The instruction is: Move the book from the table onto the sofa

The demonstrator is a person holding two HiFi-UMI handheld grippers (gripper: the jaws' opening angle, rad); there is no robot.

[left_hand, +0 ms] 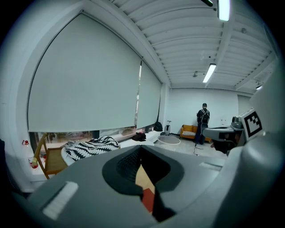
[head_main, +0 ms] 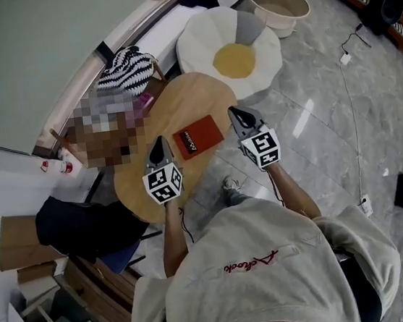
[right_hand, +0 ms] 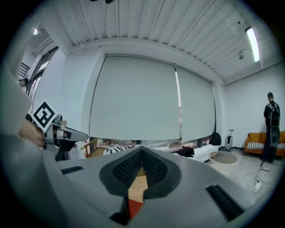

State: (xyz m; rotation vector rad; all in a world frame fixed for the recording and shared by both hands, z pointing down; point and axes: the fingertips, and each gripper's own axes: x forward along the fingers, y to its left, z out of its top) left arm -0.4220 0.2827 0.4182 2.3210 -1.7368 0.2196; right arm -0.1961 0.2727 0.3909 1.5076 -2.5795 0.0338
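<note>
The left tool (head_main: 160, 141) and right tool (head_main: 235, 112), jaws together and empty, flanked the red book (head_main: 198, 136) at mid-frame; each likely needed opening before pinching an edge.

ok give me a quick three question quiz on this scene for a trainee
1. True or false: the red book lies flat on the round wooden table.
2. Pick one. The left gripper and the right gripper are: A) both open, B) both shut and empty, C) both shut on the book.
3. Fill in the gap: in the head view, the book lies ___ the two grippers.

Key: 1 true; 2 B; 3 between.
</note>
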